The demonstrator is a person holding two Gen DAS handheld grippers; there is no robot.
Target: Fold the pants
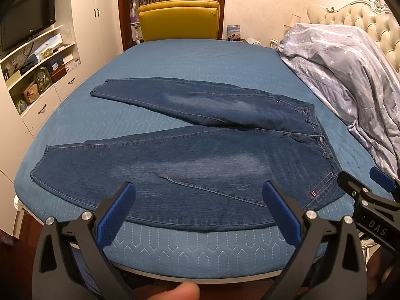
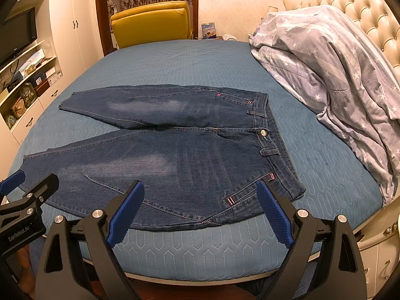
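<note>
Jeans (image 1: 200, 165) of dark blue denim lie spread flat on the blue quilted bedspread (image 1: 190, 57), filling the centre of both frames. Waistband (image 2: 272, 135) with its metal button lies to the right of centre; the two legs run leftward and part in a V, the upper leg toward the middle left of the frame, the lower leg toward the lower left. Faded patches mark each thigh. The lower leg's long edge lies along the near edge of the bed.

Left gripper (image 1: 200, 207), at the bottom of the left wrist view, has its blue-padded fingers (image 1: 117, 215) spread wide apart, holding nothing, just in front of the lower leg's near edge. Whether the tips touch the cloth cannot be told. A thumb tip shows at the bottom edge of that frame.

Right gripper (image 2: 200, 210), at the bottom of the right wrist view, likewise has its fingers wide apart and empty, framing the hip and pocket area of the jeans. Each gripper appears at the side edge of the other's view.

Background: a grey star-patterned duvet (image 2: 332, 57) is heaped at the right against a tufted headboard (image 2: 362, 7); a yellow armchair (image 1: 178, 20) stands at upper centre; a television (image 1: 27, 20) and shelving (image 1: 37, 65) occupy the upper left.
</note>
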